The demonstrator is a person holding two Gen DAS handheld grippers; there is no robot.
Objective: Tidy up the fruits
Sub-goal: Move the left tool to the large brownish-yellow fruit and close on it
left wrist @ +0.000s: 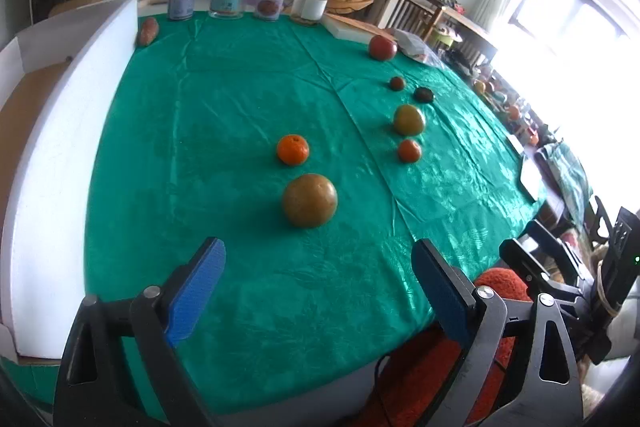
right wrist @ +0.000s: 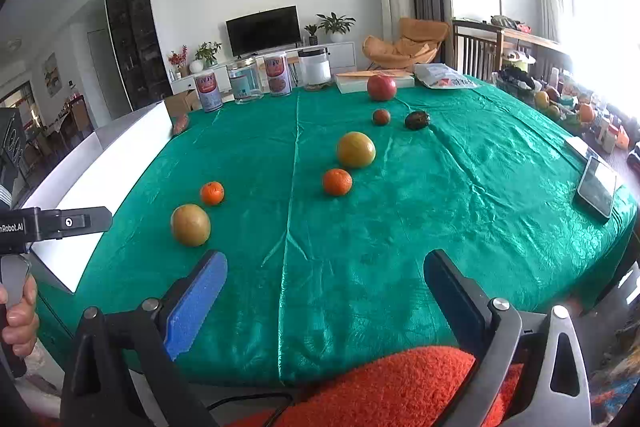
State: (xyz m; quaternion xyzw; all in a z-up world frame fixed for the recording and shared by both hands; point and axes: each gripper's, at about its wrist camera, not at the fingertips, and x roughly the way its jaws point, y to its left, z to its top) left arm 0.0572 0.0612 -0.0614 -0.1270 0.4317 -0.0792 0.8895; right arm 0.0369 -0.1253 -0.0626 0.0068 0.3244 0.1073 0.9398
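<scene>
Fruits point(right wrist: 355, 149) on table point(right wrist: 460, 211)

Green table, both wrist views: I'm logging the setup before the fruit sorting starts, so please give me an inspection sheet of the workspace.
Surface: green cloth, creased, covering the table.
Job's things: two large yellowish fruits, two oranges, red apple, small reddish fruit, dark fruit, all apart, untouched.
Clutter: jars and cans along far edge, phone near right edge, white box at left.
Grippers: left hand-held gripper and right hand-held gripper open, empty.
Cables: dark cable below near edge.
Surroundings: living room, TV, window glare.
</scene>
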